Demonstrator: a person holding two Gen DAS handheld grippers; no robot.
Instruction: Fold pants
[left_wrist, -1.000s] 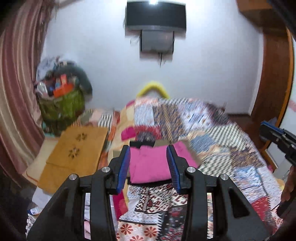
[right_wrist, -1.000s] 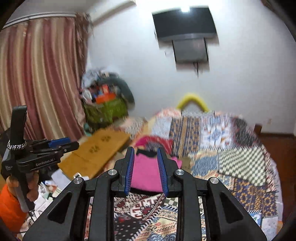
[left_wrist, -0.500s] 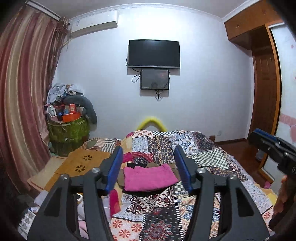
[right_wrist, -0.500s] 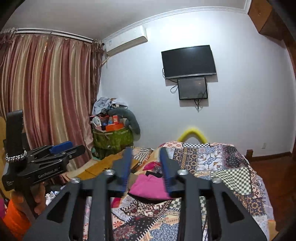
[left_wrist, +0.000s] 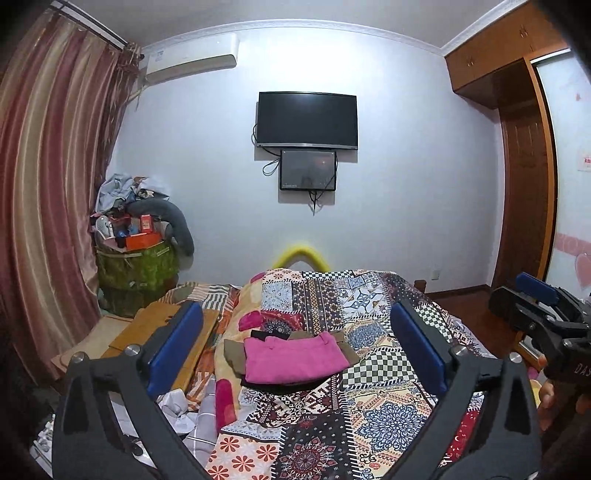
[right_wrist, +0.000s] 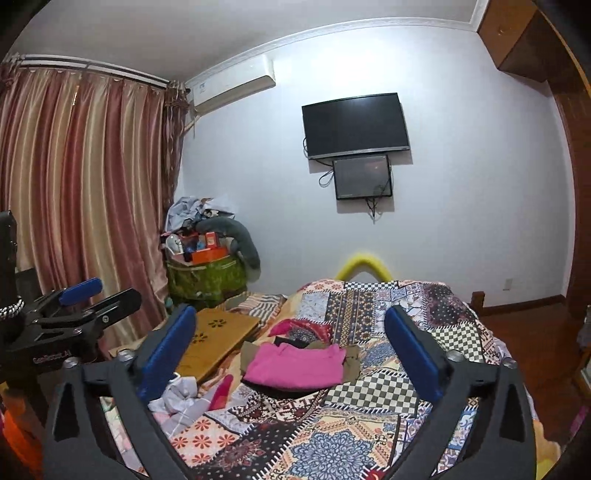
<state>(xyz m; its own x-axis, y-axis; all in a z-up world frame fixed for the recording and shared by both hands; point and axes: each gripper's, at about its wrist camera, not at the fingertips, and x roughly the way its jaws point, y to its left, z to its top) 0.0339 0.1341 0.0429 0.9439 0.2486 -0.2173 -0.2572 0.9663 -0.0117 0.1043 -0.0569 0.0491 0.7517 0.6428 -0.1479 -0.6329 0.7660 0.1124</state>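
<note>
Folded pink pants (left_wrist: 293, 360) lie on top of a small pile of folded brown and black clothes on the patchwork bed cover (left_wrist: 369, 306); they also show in the right wrist view (right_wrist: 297, 365). My left gripper (left_wrist: 295, 350) is wide open and empty, held up well back from the pile. My right gripper (right_wrist: 291, 350) is wide open and empty too, also back from the pile. The right gripper shows at the right edge of the left wrist view (left_wrist: 535, 314), and the left gripper at the left edge of the right wrist view (right_wrist: 70, 317).
A wooden lap table (right_wrist: 214, 339) leans left of the bed. Crumpled clothes (right_wrist: 177, 398) lie by the bed's left edge. A green basket of clutter (left_wrist: 136, 266) stands by the curtain (left_wrist: 44, 203). A television (left_wrist: 307, 120) hangs on the far wall. A wardrobe (left_wrist: 524, 166) is at the right.
Both grippers have opened from a narrow gap to wide open. Both have risen and tilted up, away from the pink pants, so more of the room shows.
</note>
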